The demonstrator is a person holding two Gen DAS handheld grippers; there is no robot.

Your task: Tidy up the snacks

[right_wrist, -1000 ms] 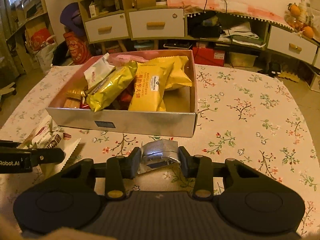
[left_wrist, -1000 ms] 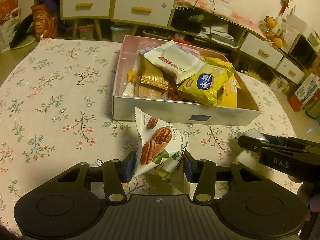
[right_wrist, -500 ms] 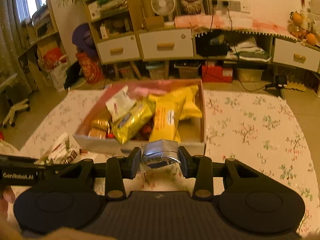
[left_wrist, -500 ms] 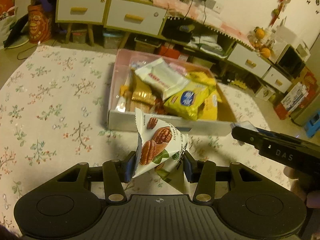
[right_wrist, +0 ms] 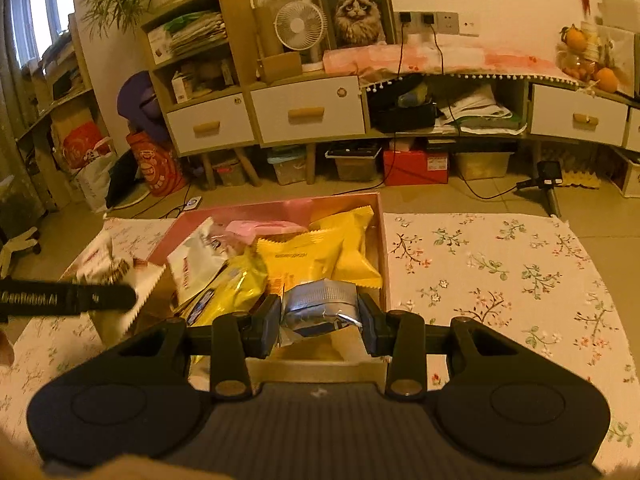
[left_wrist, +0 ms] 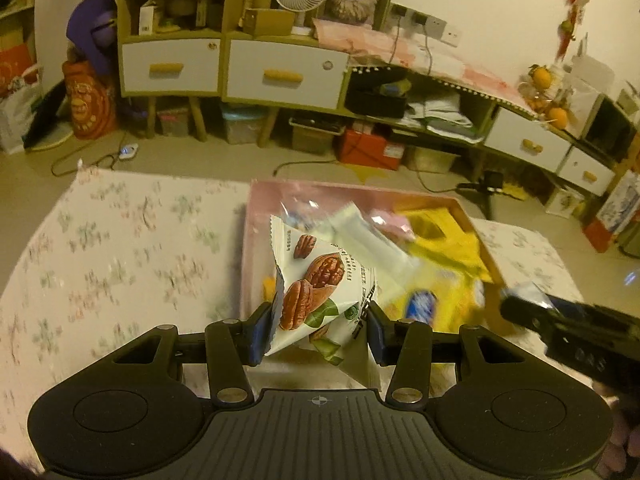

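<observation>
Two grippers: each holds one snack above the box [right_wrist: 383,248].
Left gripper [left_wrist: 318,330]: fingers clamped on pecan packet [left_wrist: 320,292] (white, nuts pictured).
Right gripper [right_wrist: 319,326]: fingers pinching silver foil packet [right_wrist: 320,304], over the box's near right corner.

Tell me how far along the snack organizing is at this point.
Done: the box already holds several packets. In hand: the left gripper grips a pecan packet and the right gripper a silver packet, both above the box. Left: releasing both.
</observation>
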